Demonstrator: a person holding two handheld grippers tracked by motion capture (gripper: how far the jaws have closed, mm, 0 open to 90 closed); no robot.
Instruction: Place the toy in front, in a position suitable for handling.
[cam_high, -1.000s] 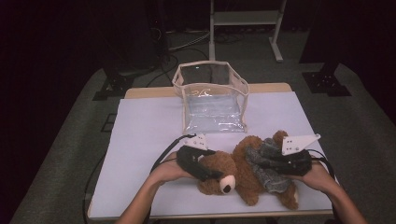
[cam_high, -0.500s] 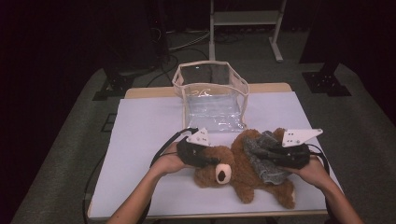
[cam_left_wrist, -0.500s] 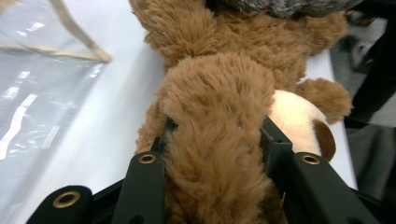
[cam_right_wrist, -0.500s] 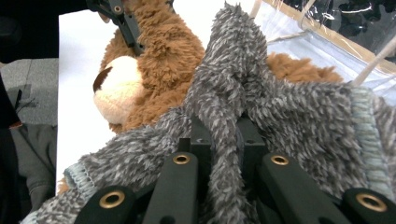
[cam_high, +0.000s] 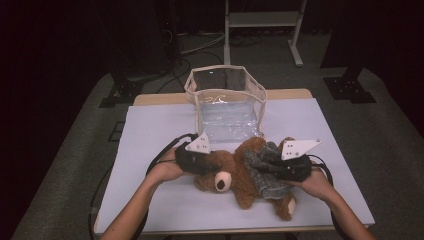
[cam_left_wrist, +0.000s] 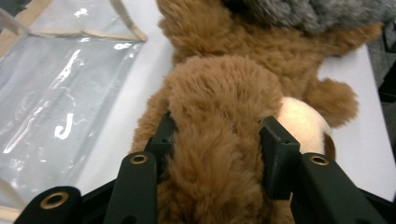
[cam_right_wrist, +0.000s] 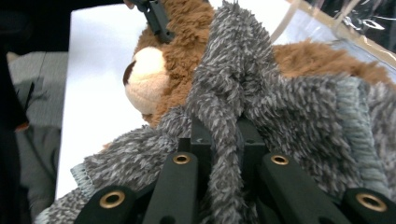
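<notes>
A brown teddy bear (cam_high: 231, 176) lies on the white table in front of me, its pale snout (cam_left_wrist: 301, 123) turned to one side. It wears a grey fuzzy garment (cam_high: 268, 175). My left gripper (cam_high: 211, 167) is shut on the bear's head (cam_left_wrist: 219, 88); its jaws clamped down and have just been opening slightly, and the fur still bulges between the pads (cam_left_wrist: 278, 140). My right gripper (cam_high: 263, 163) is shut on a pinched fold of the grey garment (cam_right_wrist: 233, 70). The left gripper's jaw tip (cam_right_wrist: 156, 18) shows at the top of the right gripper view.
A clear plastic bag (cam_high: 227, 105) with beige trim stands open-topped just beyond the bear; its wall (cam_left_wrist: 56, 93) is close to the left gripper. White table cover (cam_high: 150, 135) spreads to the left. Dark stands and cables sit on the floor behind.
The left gripper has closed on the bear's head. Both hands and the bear have shifted a little away from me, toward the clear bag.
</notes>
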